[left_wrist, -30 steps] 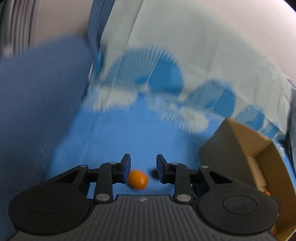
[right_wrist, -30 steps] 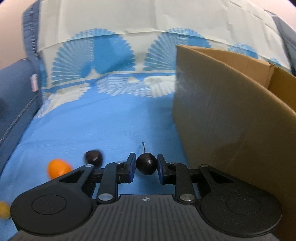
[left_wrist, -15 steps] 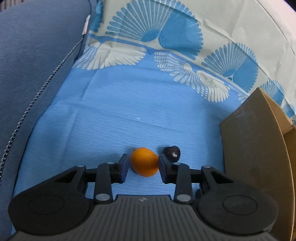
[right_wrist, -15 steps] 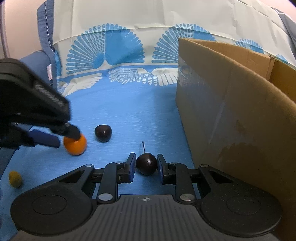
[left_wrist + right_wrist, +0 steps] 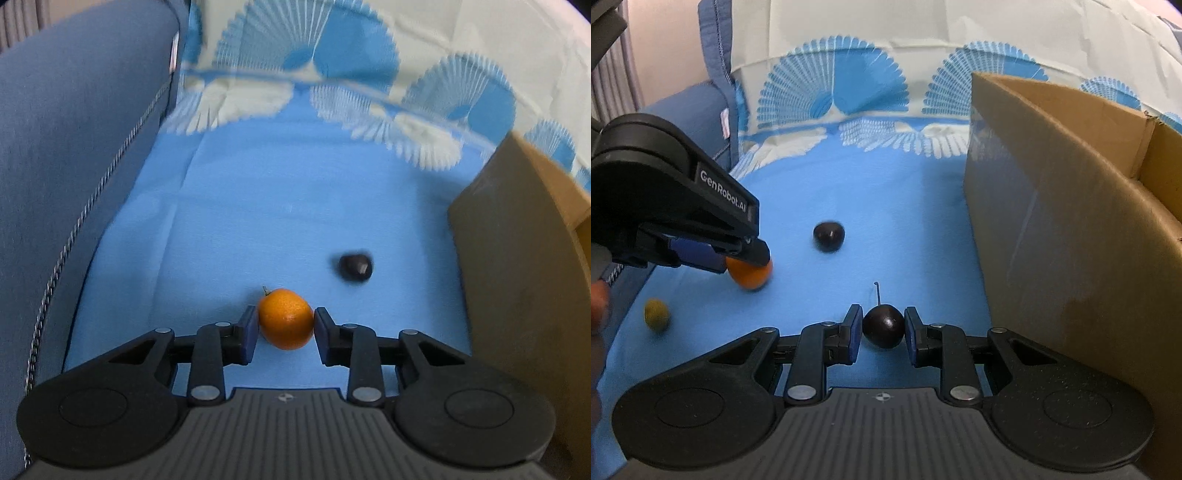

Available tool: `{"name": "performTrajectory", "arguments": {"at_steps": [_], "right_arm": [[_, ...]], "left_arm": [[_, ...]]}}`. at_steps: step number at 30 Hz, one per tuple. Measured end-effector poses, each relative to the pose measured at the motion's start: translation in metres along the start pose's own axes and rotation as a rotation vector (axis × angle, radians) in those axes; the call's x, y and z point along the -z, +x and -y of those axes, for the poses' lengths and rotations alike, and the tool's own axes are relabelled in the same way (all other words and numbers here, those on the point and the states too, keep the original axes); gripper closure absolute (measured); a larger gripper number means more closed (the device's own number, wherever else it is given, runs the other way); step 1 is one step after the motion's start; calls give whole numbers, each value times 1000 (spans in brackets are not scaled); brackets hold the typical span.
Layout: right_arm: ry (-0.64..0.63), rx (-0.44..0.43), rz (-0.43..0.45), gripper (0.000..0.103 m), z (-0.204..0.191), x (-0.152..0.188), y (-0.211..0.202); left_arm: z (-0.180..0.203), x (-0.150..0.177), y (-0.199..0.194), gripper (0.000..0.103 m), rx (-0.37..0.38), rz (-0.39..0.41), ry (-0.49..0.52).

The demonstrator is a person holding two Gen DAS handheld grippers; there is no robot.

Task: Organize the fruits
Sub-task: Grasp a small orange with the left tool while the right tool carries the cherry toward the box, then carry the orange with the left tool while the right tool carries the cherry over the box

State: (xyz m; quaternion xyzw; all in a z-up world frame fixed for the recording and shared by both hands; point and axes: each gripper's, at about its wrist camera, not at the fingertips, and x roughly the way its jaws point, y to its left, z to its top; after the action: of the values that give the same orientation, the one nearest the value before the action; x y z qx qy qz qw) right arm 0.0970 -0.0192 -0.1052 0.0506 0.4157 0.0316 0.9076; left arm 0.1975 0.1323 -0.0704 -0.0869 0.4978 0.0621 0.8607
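Orange fruit: a small orange (image 5: 285, 319) with a short stem sits between the pads of the left gripper (image 5: 284, 329), low over the blue cloth (image 5: 258, 221); in the right wrist view the same fruit (image 5: 750, 275) shows half hidden under the left gripper's tip.
Left fingers: closing on the orange, both blue pads touching its sides, so the fruit is grasped.
Stemmed dark fruit: a dark, glossy cherry-like fruit (image 5: 883, 326) with a thin upright stem sits between the pads of the right gripper (image 5: 882, 329).
Right fingers: clenched on that dark fruit, pads pressed to both sides.
Loose dark fruit: a second dark fruit (image 5: 829, 236) lies free on the cloth, beyond both grippers, between the orange and the box; it also shows in the left wrist view (image 5: 355, 267), right of the orange and apart from it.
Yellow fruit: a small yellowish fruit (image 5: 656, 314) lies on the cloth at the left edge of the right wrist view, near the orange but apart from it.
Cardboard box: an open brown box (image 5: 1071, 206) stands on the cloth to the right of the fruits, its near wall just beside the right gripper.
Cloth: blue, with white and blue fan patterns toward the far side.
Surroundings: dark blue upholstery (image 5: 74, 166) with a zip borders the cloth on the left.
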Motion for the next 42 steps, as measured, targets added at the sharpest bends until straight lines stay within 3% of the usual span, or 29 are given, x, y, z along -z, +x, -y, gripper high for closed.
{"name": "performTrajectory", "arguments": {"at_steps": [5, 15, 22, 24, 25, 29, 32, 35, 37, 38, 42], "right_arm": [[-22, -4, -21, 78, 0, 2, -2], [-76, -130, 75, 78, 2, -15, -57], [-59, -200, 207, 78, 19, -22, -119], [-44, -207, 261, 78, 30, -26, -140], [-42, -207, 284, 78, 36, -29, -147], [-32, -200, 381, 78, 69, -40, -182], [-44, -169, 437, 78, 100, -53, -200], [-67, -117, 458, 78, 132, -65, -207], [-66, -78, 460, 78, 154, -70, -210], [-61, -61, 462, 78, 165, -71, -211], [-10, -15, 461, 78, 201, -63, -210]], "left_arm": [[-3, -1, -2, 67, -5, 32, -29], [0, 5, -60, 67, 31, 245, -38], [9, 27, -119, 67, 87, 410, -86], [14, 37, -134, 68, 96, 444, -76], [17, 41, -140, 74, 100, 456, -70], [32, 58, -160, 74, 127, 511, -17], [43, 67, -166, 81, 153, 523, 21], [46, 67, -161, 82, 147, 505, 26], [36, 60, -149, 82, 175, 447, -35], [29, 56, -140, 81, 216, 395, -71], [27, 47, -82, 74, 412, 18, -139]]}}
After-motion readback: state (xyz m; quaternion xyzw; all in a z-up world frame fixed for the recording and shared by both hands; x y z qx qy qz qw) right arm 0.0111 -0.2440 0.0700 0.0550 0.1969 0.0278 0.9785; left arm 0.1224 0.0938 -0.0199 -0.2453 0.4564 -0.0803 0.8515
